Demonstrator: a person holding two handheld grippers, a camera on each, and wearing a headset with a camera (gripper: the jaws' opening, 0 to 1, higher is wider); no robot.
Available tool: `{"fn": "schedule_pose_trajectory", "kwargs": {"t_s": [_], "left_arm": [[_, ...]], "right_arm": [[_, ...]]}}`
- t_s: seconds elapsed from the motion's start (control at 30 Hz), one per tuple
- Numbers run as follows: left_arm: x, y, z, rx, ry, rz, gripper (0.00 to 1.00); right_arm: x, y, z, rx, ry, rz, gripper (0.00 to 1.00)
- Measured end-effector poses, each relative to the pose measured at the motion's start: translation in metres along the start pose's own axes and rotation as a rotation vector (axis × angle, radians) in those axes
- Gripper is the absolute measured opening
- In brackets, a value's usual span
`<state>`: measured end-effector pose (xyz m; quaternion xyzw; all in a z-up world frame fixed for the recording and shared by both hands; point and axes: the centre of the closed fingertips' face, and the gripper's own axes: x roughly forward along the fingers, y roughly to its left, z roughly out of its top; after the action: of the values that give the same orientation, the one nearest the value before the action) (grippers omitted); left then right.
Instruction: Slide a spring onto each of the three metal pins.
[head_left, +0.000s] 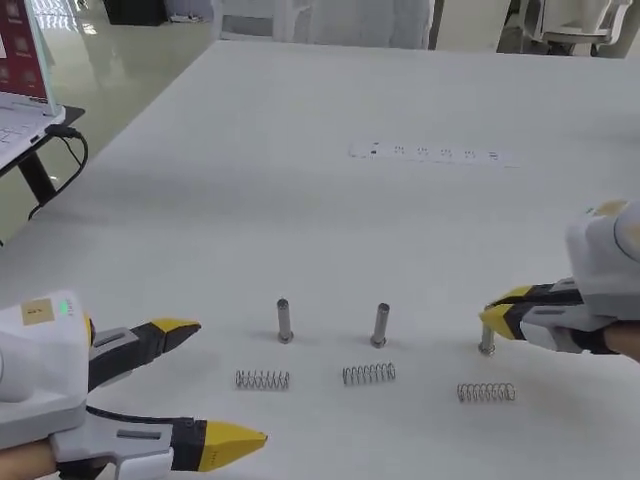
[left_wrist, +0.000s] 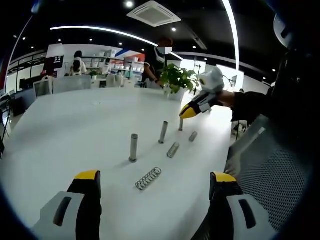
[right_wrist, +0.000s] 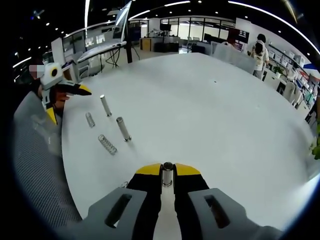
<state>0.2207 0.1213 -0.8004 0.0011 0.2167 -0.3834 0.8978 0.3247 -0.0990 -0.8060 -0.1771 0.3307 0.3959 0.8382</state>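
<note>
Three metal pins stand upright in a row on the white table: left pin (head_left: 284, 320), middle pin (head_left: 380, 325), right pin (head_left: 487, 343). In front of each lies a spring: left spring (head_left: 262, 380), middle spring (head_left: 369, 374), right spring (head_left: 486, 393). My right gripper (head_left: 497, 318) is shut on the top of the right pin (right_wrist: 167, 174), jaws pinched around it. My left gripper (head_left: 215, 385) is open at the front left, nothing between its jaws; its own view looks along the row, with the nearest spring (left_wrist: 148, 178) and nearest pin (left_wrist: 133, 147) ahead.
A white power strip (head_left: 430, 154) lies farther back on the table (head_left: 300, 200). A laptop (head_left: 20, 70) sits on a stand off the table's left edge. People and a potted plant (left_wrist: 175, 80) are in the background beyond the table.
</note>
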Motion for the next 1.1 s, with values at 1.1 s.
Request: {"fn": "schedule_pose_trajectory", "kwargs": {"t_s": [1.1], "left_arm": [[-0.001, 0.0, 0.0, 0.002, 0.003, 0.004, 0.86]], "right_arm": [[-0.006, -0.004, -0.012, -0.006, -0.013, -0.01, 0.1]]}}
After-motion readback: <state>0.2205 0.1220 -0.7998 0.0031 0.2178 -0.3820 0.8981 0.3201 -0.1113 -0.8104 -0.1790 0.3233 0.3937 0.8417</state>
